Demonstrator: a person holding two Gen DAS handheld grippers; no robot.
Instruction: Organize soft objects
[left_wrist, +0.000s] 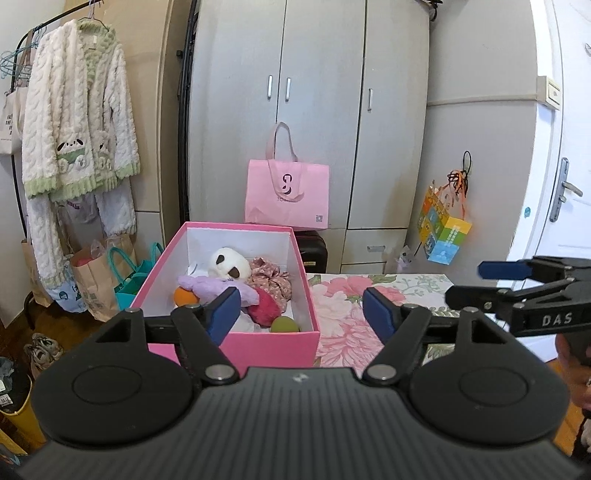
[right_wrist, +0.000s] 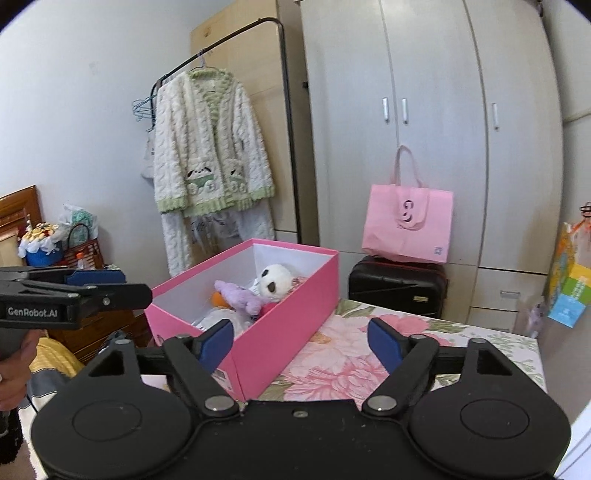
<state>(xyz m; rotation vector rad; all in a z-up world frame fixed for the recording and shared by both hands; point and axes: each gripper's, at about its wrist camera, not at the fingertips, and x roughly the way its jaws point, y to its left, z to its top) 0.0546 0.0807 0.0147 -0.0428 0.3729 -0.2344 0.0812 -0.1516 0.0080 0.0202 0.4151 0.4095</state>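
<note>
A pink box (left_wrist: 258, 341) with a white inside stands on the floral tablecloth (left_wrist: 354, 295). In it lie a white panda plush (left_wrist: 229, 264), a purple plush (left_wrist: 218, 286), a floral fabric piece (left_wrist: 271, 278), a red soft piece (left_wrist: 264, 306), an orange ball (left_wrist: 184, 295) and a green ball (left_wrist: 284, 325). My left gripper (left_wrist: 301, 312) is open and empty, above the box's near edge. My right gripper (right_wrist: 301, 343) is open and empty, to the right of the box (right_wrist: 280, 321). The panda (right_wrist: 275, 280) and purple plush (right_wrist: 238, 295) show there too.
A grey wardrobe (left_wrist: 314, 110) stands behind the table, with a pink tote bag (left_wrist: 288, 192) on a black suitcase (right_wrist: 397, 286). A clothes rack with a fluffy white-green cardigan (left_wrist: 77, 125) is at the left, paper bags (left_wrist: 92, 280) below it. A colourful bag (left_wrist: 443, 229) hangs at right.
</note>
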